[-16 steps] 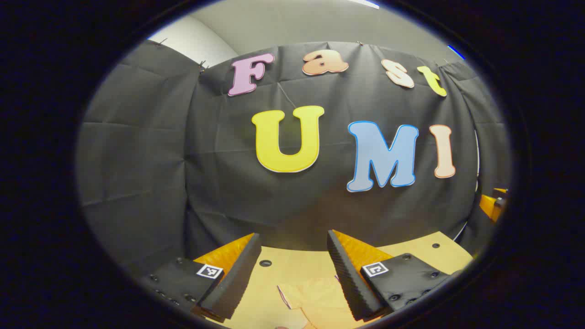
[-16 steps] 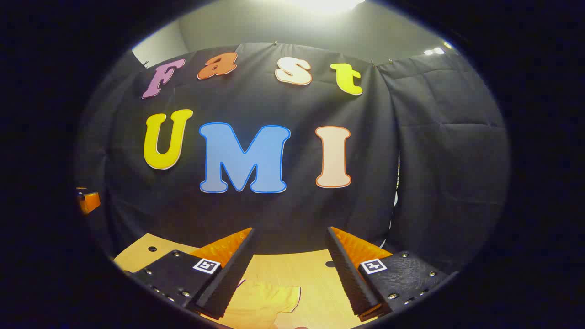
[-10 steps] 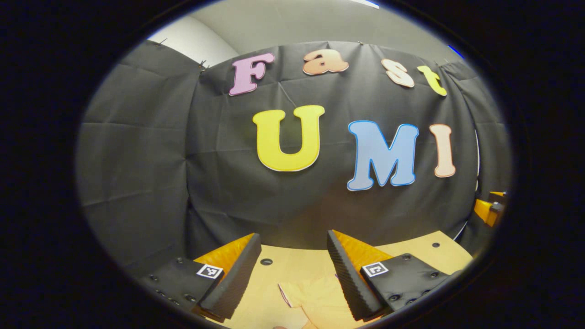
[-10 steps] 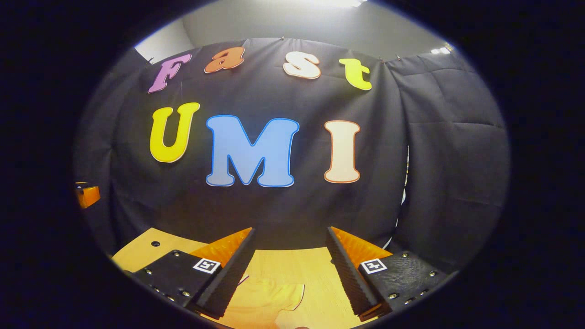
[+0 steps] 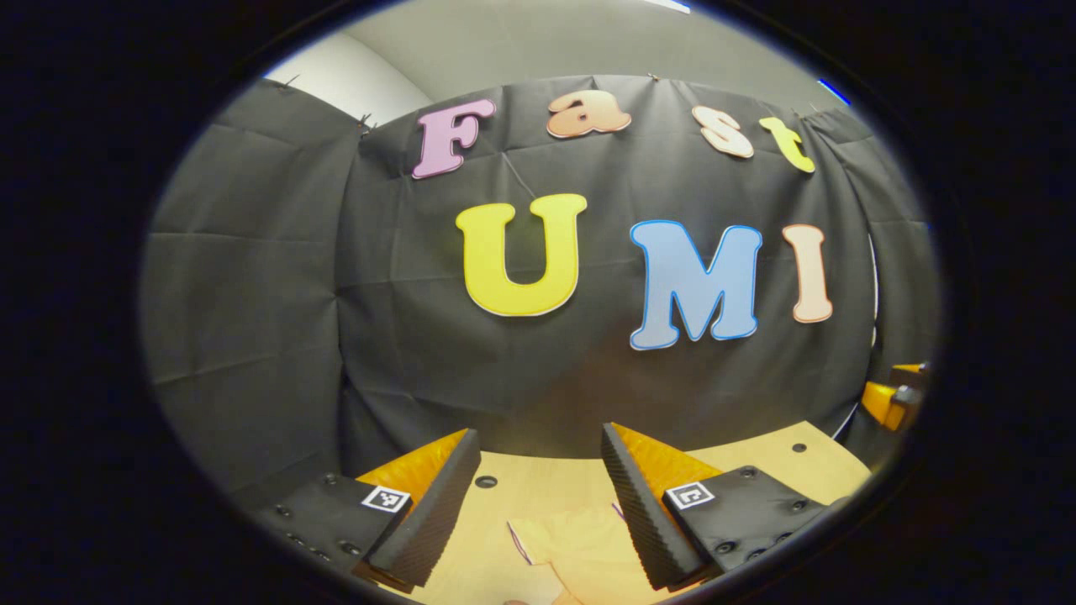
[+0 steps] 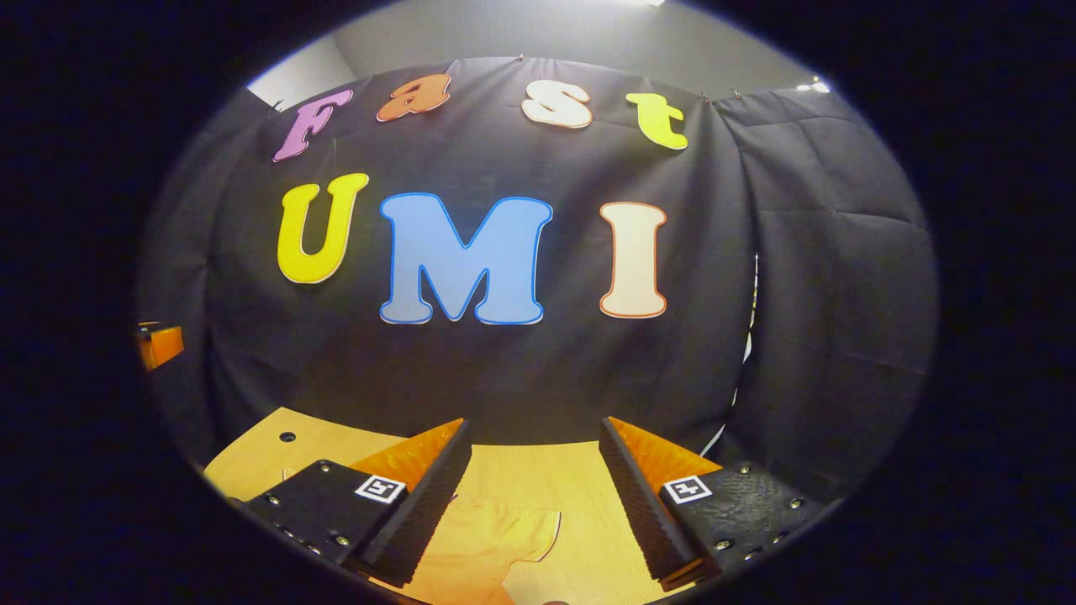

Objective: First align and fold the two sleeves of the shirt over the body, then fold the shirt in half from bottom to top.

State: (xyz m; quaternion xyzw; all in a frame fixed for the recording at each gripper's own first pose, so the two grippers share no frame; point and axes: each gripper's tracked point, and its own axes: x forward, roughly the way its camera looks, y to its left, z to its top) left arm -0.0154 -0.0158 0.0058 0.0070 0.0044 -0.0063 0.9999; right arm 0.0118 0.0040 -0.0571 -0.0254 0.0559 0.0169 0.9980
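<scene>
Your right gripper (image 6: 534, 504) has tipped down a little over the last moment, so more of the desk (image 6: 538, 475) and the yellow shirt (image 6: 496, 542) sleeve shows between its spread fingers; your left gripper (image 5: 538, 512) has barely shifted, also spread wide and holding nothing, with the other sleeve on the desk just below it. That suggests you are lining up for the sleeve grasps, no fold begun. No containers are in sight.

Pale orange shirt (image 6: 483, 546) with dark-edged sleeve; light wooden table (image 6: 546, 479); black cloth wall (image 5: 252, 294).
</scene>
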